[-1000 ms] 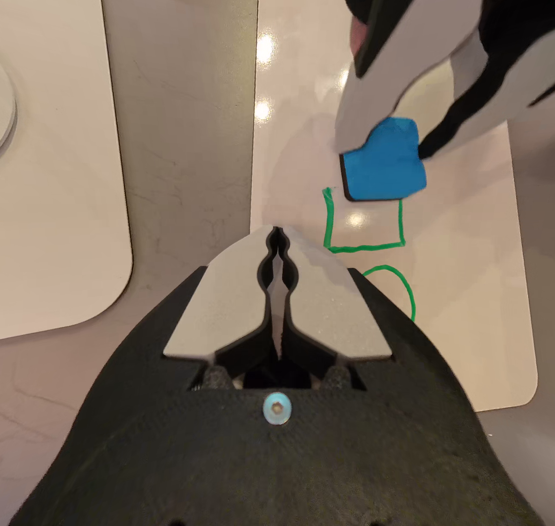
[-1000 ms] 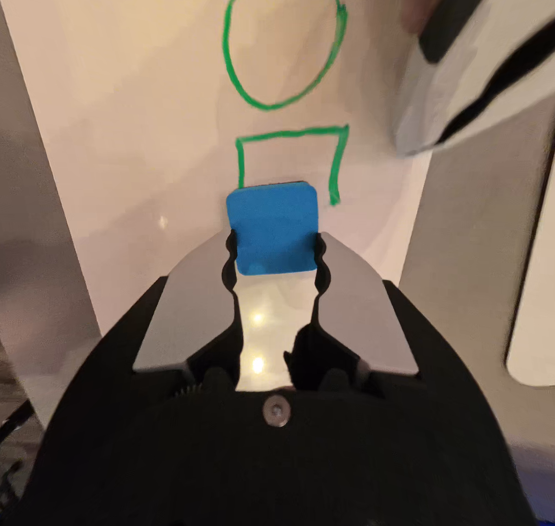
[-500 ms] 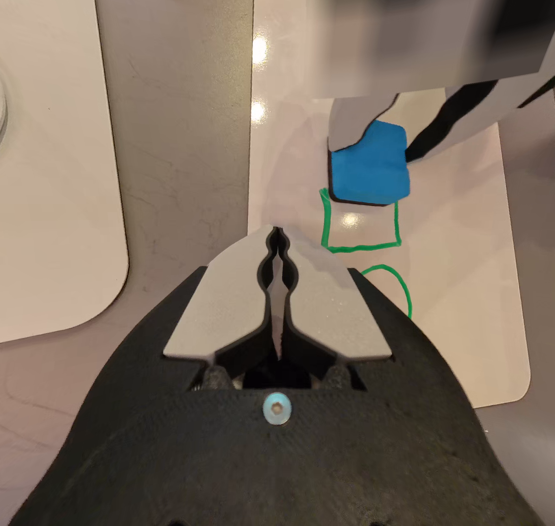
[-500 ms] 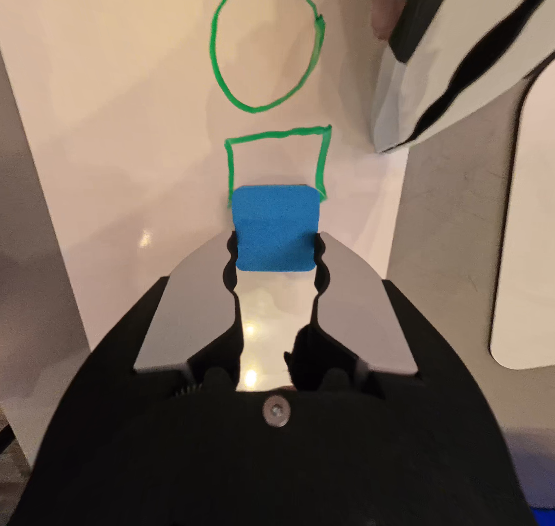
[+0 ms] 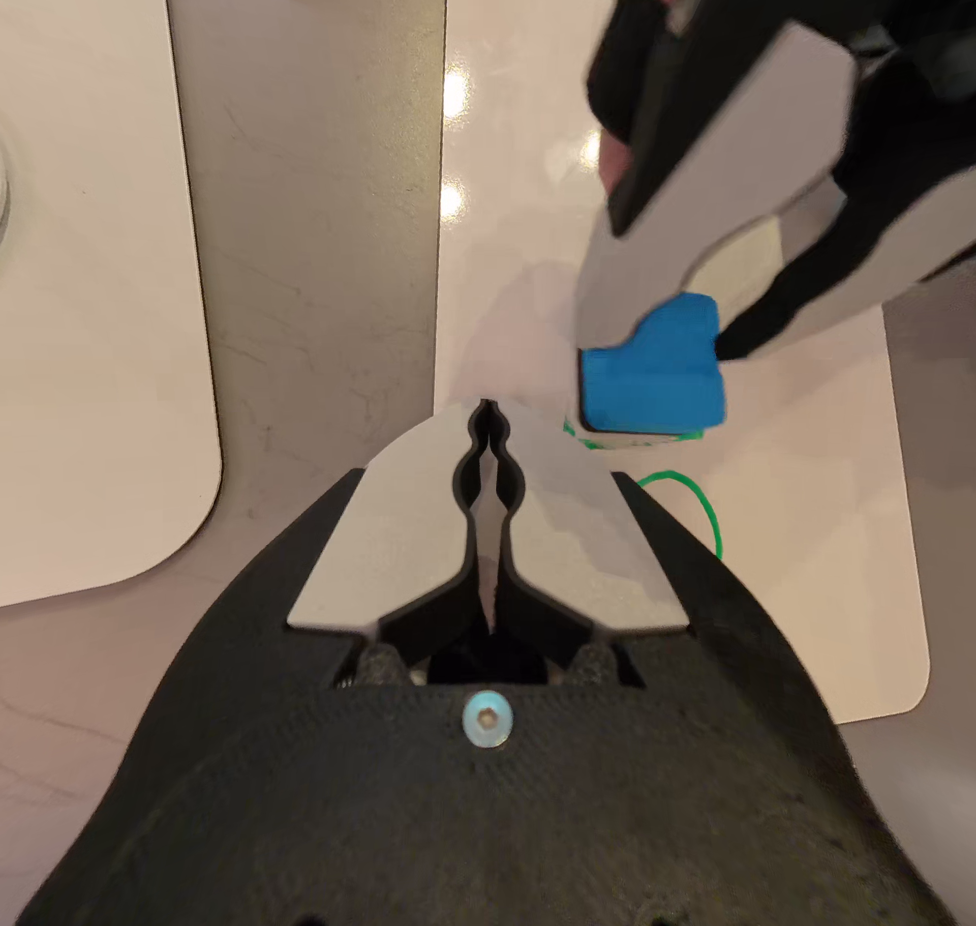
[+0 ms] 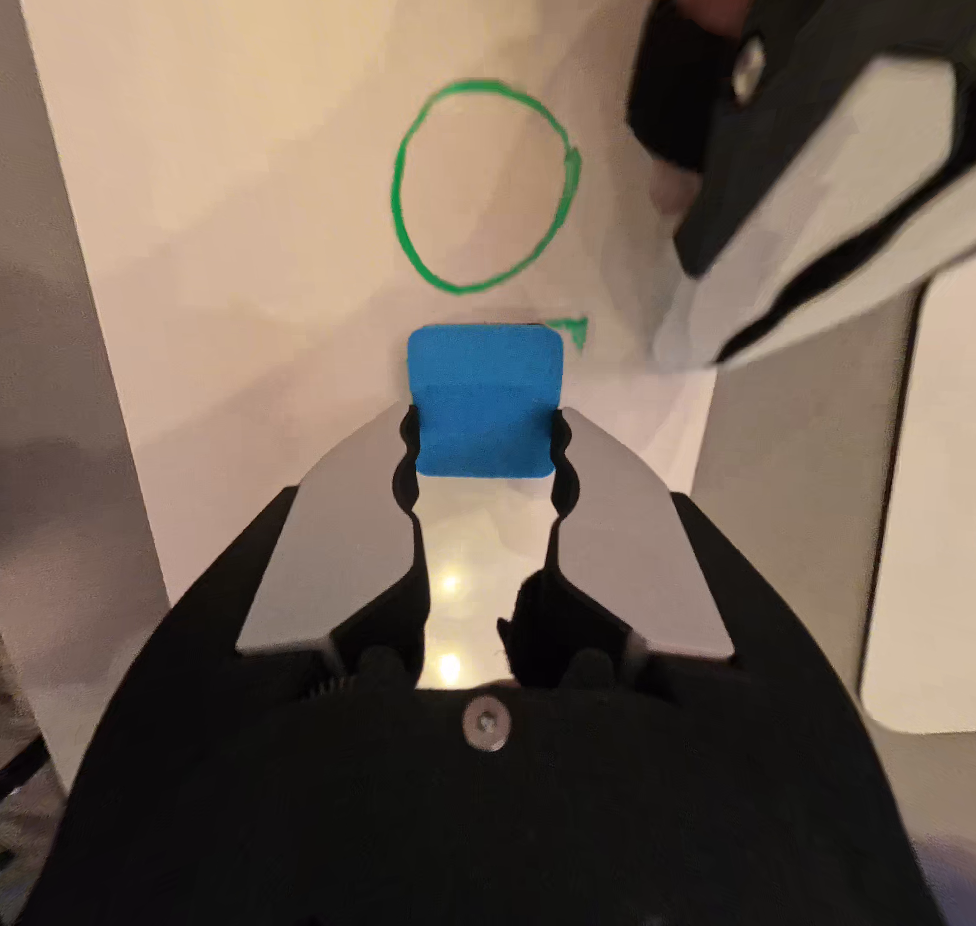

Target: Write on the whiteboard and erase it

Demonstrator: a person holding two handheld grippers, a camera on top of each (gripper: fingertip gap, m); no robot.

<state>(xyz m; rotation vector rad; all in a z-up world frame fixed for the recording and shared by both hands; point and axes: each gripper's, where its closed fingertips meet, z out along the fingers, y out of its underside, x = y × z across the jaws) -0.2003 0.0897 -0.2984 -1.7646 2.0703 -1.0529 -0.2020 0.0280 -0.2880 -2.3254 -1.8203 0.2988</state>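
Whiteboard (image 6: pixel 264 161) carries a green circle (image 6: pixel 483 182) at 12 o'clock of the blue eraser (image 6: pixel 483 404), which the right gripper (image 6: pixel 483 425) clamps against it; left gripper (image 5: pixel 488 409) pinched together, bare.

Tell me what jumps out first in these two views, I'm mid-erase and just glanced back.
The blue eraser stands out first, clamped in the right gripper and pressed on the whiteboard where only a corner of the green square shows past its edge. Just beyond it the green circle is whole. The left gripper, jaws shut with nothing between them, hangs over the whiteboard's left edge.
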